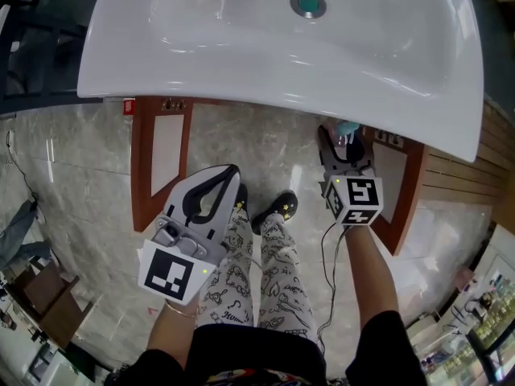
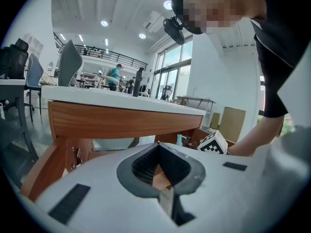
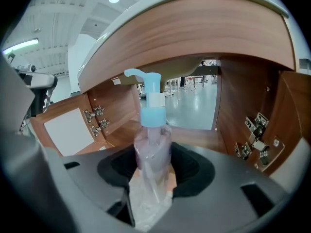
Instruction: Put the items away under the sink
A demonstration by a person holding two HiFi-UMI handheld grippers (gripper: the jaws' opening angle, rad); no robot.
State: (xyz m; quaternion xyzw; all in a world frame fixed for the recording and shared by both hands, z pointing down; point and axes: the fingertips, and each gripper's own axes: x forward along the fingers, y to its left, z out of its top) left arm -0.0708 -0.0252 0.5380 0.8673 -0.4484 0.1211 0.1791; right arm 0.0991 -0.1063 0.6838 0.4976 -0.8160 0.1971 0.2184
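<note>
Pale marble floor (image 1: 80, 159) fills the middle left of the head view. Printed trousers (image 1: 265, 280) and a black shoe (image 1: 279, 207) show at lower centre, and a thin cable (image 1: 324, 272) trails just right of them. A slatted wooden panel (image 1: 455, 175) runs along the right edge. The brown shape at lower left may be a chair (image 1: 44, 300).

In the left gripper view, office chairs (image 2: 17, 57) stand at the left edge. A person in a teal top (image 2: 115, 75) is at upper centre-left, tall windows (image 2: 171, 74) are at centre, and a cardboard box (image 2: 232, 124) is at right. Round ceiling lights (image 2: 104, 23) shine above.
</note>
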